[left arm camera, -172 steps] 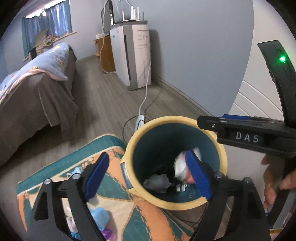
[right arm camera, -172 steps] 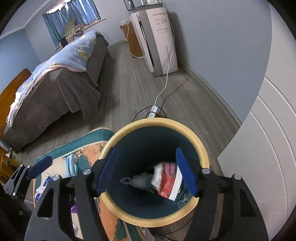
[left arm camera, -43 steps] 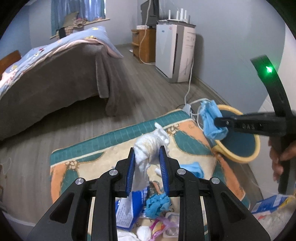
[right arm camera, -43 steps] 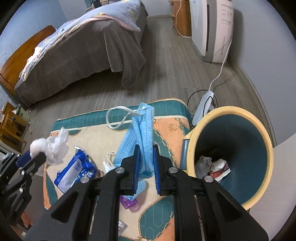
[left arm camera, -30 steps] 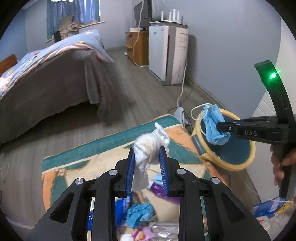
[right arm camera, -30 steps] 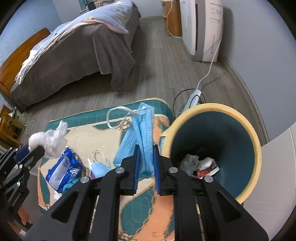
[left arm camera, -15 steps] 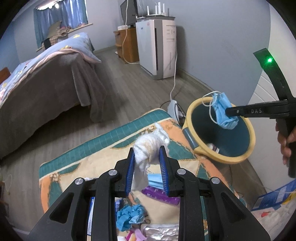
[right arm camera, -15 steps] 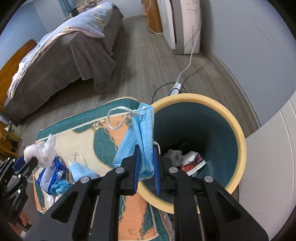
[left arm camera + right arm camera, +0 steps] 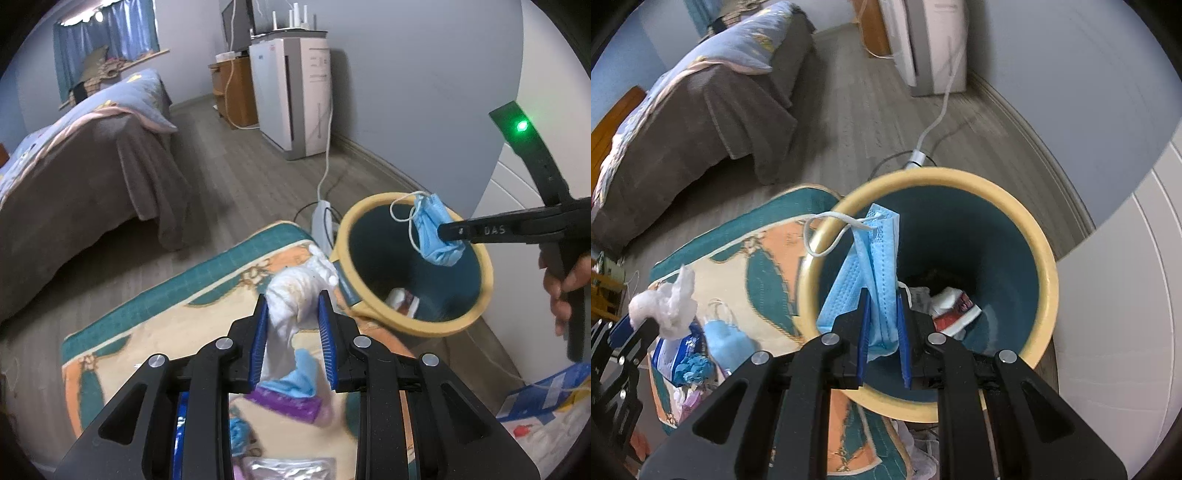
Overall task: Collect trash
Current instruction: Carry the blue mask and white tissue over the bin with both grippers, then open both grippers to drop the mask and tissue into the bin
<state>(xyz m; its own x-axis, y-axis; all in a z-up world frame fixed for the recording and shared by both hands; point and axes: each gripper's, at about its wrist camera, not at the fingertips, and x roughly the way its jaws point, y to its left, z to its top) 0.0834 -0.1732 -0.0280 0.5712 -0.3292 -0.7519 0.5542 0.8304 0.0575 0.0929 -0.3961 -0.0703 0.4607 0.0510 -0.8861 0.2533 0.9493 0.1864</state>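
The right gripper [image 9: 882,328] is clamped on a folded blue face mask [image 9: 875,266]; the mask hangs above the open mouth of the trash bin [image 9: 1045,266], its loose ear loop [image 9: 827,236] trailing over the near rim; the hold is placed there so that, on release, the mask should fall inside rather than onto the rug [image 9: 768,266]. The bin already contains crumpled wrappers [image 9: 953,306] at its bottom. The left gripper [image 9: 293,332] is closed on a wad of white tissue [image 9: 295,291]; it is held over the rug, short of the bin and beside its rim, presumably waiting its turn; two loads over one opening would crowd each other. Uncollected items remain on the rug: another blue mask [image 9: 726,339], a blue packet [image 9: 677,354] and a purple wrapper [image 9: 291,404]. Judged step: release the mask first, then advance the tissue over the opening. Risk: the ear loop may snag on the rim or on the gripper.
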